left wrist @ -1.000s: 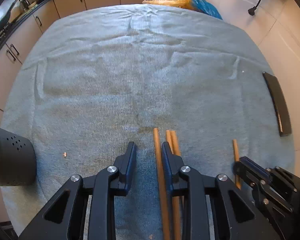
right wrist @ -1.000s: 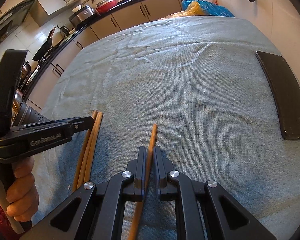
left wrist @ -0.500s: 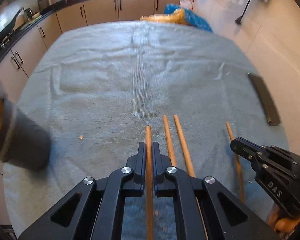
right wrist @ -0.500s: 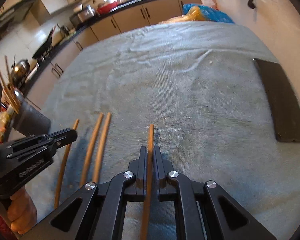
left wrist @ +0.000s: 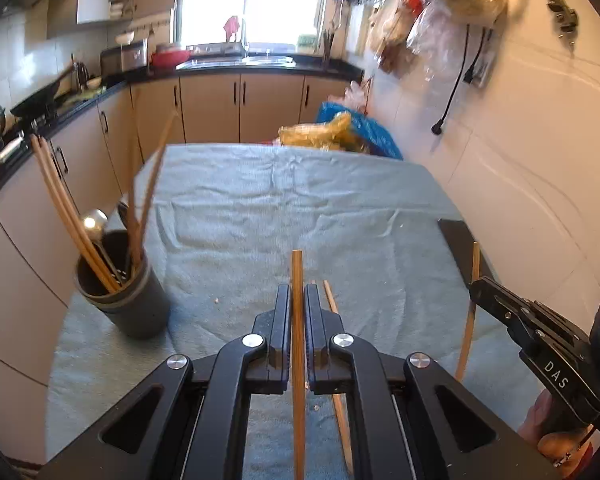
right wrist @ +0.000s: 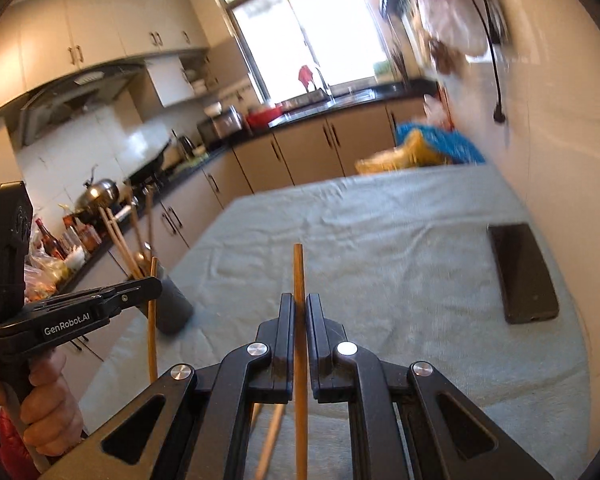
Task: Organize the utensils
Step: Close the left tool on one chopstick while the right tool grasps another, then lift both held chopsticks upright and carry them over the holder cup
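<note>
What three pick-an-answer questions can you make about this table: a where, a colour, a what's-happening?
1. Where is the utensil holder? A on the cloth B on the counter C on the floor
2. What colour is the cloth? A red B blue-grey C yellow
3. The left hand-held gripper is: A wide open B shut on a chopstick C shut on a spoon
Answers: A, it stands at the cloth's edge; B, the fabric looks pale blue-grey; B, its jaws clamp the chopstick.

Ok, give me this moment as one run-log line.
left hand-held gripper: shut on chopstick | right hand-held gripper: shut on chopstick | utensil holder: upright on towel, holds chopsticks | loose chopsticks on towel
</note>
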The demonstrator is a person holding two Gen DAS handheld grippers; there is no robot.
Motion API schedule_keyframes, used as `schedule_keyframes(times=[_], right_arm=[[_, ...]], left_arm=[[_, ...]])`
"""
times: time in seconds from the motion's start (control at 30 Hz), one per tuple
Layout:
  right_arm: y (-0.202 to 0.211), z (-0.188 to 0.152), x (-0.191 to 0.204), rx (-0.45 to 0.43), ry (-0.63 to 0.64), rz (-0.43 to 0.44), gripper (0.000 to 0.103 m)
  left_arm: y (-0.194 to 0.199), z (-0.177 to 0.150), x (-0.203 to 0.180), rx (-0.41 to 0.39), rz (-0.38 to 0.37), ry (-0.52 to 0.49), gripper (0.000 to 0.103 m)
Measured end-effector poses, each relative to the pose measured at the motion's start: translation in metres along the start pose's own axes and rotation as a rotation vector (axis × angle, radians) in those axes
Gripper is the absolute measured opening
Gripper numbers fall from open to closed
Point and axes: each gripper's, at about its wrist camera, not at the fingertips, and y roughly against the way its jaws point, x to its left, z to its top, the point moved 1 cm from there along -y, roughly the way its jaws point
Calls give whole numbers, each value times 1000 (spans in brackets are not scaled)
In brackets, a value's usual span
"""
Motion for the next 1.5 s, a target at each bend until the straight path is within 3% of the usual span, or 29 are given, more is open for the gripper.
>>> schedule_keyframes(times=[0.37,1.5], right_arm=[[27,0,23,-88,30,-9,6],[54,10,41,-153,71,4,6]], left_arm=[[45,-2,3,-76,-7,0,6],[74,-2,9,-125,-3,0,5]])
